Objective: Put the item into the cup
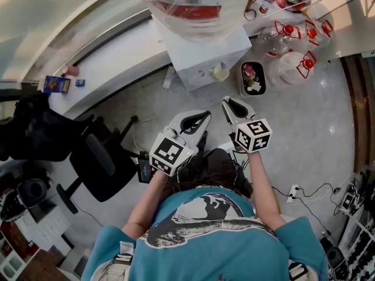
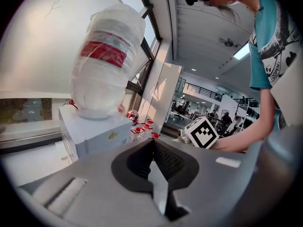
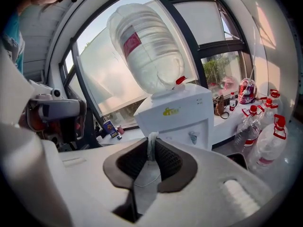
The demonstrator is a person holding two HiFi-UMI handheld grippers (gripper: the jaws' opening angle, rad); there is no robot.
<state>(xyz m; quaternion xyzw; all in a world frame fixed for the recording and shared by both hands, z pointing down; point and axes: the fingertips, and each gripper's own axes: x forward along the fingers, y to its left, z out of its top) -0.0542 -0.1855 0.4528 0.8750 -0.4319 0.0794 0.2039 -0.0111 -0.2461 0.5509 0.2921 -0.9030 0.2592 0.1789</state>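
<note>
My right gripper [image 1: 226, 103] is shut on a small white item [image 3: 151, 142] that is pinched between its tips and sticks up a little above them. It is held in the air, short of the white water dispenser [image 1: 205, 57]. A cream cup [image 1: 220, 72] stands at the dispenser's front, under the taps. In the right gripper view the dispenser [image 3: 177, 117] lies straight ahead and the cup is hidden behind the jaw. My left gripper [image 1: 205, 118] hangs beside the right one, its jaws shut with nothing between them [image 2: 152, 144].
A big water bottle [image 1: 187, 2] sits upside down on the dispenser. A dark bin with rubbish [image 1: 253, 78] and several plastic jugs with red caps [image 1: 293, 63] stand to its right. A black office chair [image 1: 99, 163] is at the left, with cables on the floor [image 1: 304, 195].
</note>
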